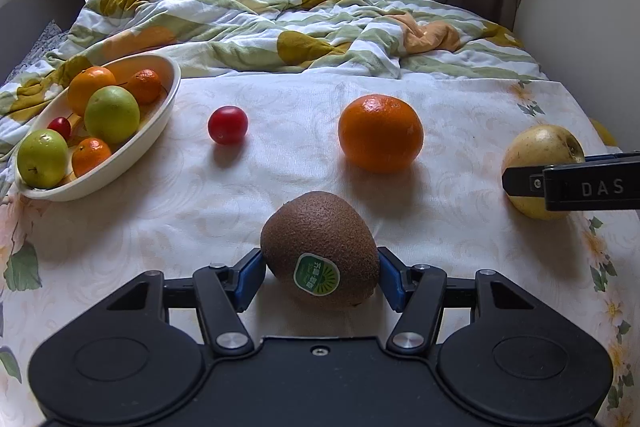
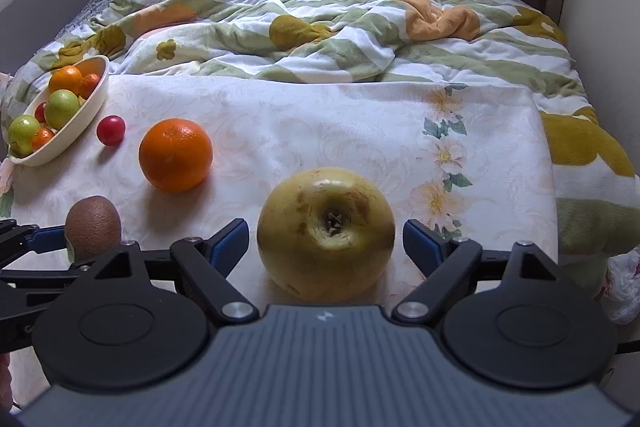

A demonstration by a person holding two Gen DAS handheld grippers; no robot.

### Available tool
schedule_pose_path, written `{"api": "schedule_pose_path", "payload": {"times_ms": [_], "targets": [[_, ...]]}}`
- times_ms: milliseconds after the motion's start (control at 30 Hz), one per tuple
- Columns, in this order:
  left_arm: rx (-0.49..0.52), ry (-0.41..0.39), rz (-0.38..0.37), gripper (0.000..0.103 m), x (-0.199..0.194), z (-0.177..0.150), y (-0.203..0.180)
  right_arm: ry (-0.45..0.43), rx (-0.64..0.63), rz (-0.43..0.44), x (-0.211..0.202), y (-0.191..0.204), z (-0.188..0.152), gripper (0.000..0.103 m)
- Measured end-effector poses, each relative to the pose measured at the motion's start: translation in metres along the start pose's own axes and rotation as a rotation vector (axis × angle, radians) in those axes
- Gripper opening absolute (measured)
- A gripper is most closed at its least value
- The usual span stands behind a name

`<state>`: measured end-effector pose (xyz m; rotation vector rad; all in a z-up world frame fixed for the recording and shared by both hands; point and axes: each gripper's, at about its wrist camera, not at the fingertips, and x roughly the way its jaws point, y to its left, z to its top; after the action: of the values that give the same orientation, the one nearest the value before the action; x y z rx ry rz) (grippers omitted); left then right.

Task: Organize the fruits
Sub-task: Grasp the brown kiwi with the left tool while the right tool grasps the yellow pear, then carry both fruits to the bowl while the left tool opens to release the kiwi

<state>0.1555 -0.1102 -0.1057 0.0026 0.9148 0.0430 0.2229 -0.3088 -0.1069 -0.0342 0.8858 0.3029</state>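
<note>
A bed (image 1: 460, 87) fills both views, its far half covered by a rumpled striped duvet (image 2: 320, 27), its near half by a pale floral cloth (image 1: 280, 163) on which the fruit lies.

At the cloth's far left sits a cream oval bowl (image 1: 160, 123), its long axis running from near left to far right. It holds two green apples, three small oranges and a red cherry.

The left gripper (image 1: 322, 277) is low over the near edge of the cloth. Its jaws are clenched on a brown kiwi (image 1: 316, 243), both blue pads touching its sides. The kiwi's long axis runs roughly away from the camera, and a green sticker faces the lens.

The right gripper (image 2: 326, 241) is further right, its jaws spread around a yellow apple (image 2: 326, 231) with a small gap at each pad. The apple lies on its side, its blossom end pointing back at the camera.

A large orange (image 1: 380, 133) rests on the cloth between the two grippers and further back, apart from both. A small red fruit (image 1: 227, 125) lies just beside the bowl.
</note>
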Motion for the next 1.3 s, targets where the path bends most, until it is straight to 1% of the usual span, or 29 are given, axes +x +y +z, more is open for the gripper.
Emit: {"api": "schedule_pose_path", "payload": {"times_ms": [100,133,433,667,967,1067,1300], "targets": [[-0.007,-0.001,-0.001,0.064,-0.003,-0.003,0.003,0.003,0.004,-0.001,0.004,0.000,-0.001,0.098],[-0.010,-0.003,-0.001,0.064,-0.004,-0.004,0.004,0.004,0.004,0.003,0.006,0.000,-0.001,0.091],[-0.041,-0.024,0.000,0.064,-0.020,-0.009,0.014,-0.008,0.009,0.006,0.002,0.002,-0.001,0.090],[-0.086,-0.083,0.002,0.064,-0.052,-0.006,0.030,-0.029,-0.012,0.011,-0.020,0.022,0.002,0.090],[-0.143,-0.176,0.017,0.064,-0.099,0.000,0.070,-0.073,-0.043,0.046,-0.058,0.067,0.014,0.090],[-0.158,-0.195,0.018,0.064,-0.112,0.004,0.090,-0.087,-0.058,0.061,-0.069,0.089,0.020,0.090],[-0.150,-0.230,0.014,0.064,-0.133,0.014,0.143,-0.117,-0.057,0.090,-0.088,0.143,0.033,0.090]]}}
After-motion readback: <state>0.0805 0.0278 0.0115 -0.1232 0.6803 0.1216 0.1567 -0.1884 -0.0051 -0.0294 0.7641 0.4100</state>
